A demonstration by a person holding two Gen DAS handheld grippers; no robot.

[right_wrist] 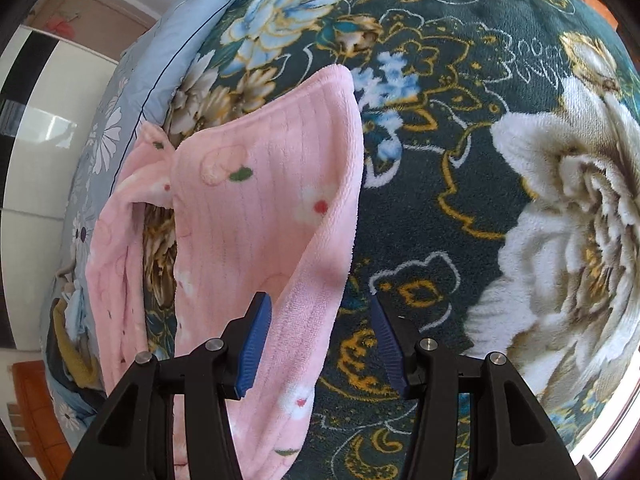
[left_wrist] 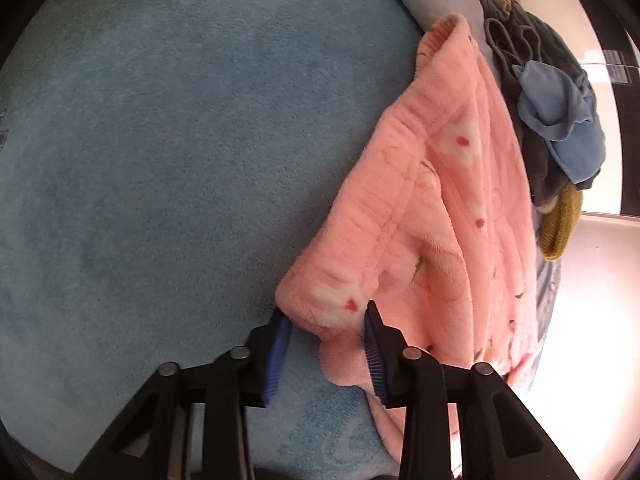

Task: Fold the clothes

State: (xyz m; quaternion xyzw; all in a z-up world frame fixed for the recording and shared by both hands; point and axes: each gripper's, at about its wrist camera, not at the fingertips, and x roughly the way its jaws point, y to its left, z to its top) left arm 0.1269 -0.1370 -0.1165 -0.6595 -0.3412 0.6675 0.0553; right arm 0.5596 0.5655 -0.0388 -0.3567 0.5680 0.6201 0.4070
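Note:
A pink fleece garment [left_wrist: 440, 208] with white and red flowers lies on a blue fleece blanket [left_wrist: 160, 160], at its right side. My left gripper [left_wrist: 326, 332] points down at the garment's near corner. That thick corner fills the gap between its blue pads [left_wrist: 374, 344], which press on it. In the right wrist view the same pink garment [right_wrist: 260, 184] lies spread on a dark floral blanket [right_wrist: 440, 160]. My right gripper [right_wrist: 320, 340] is open over the garment's right edge; the cloth runs beside the left pad [right_wrist: 256, 340], and the right pad stands clear above the blanket.
A pile of clothes lies beyond the garment: a dark grey piece [left_wrist: 516, 40], a blue one [left_wrist: 560, 120] and a mustard knit [left_wrist: 560, 228]. A pale blue flowered quilt [right_wrist: 200, 20] borders the blanket. Wooden furniture [right_wrist: 32, 400] stands past the bed's edge.

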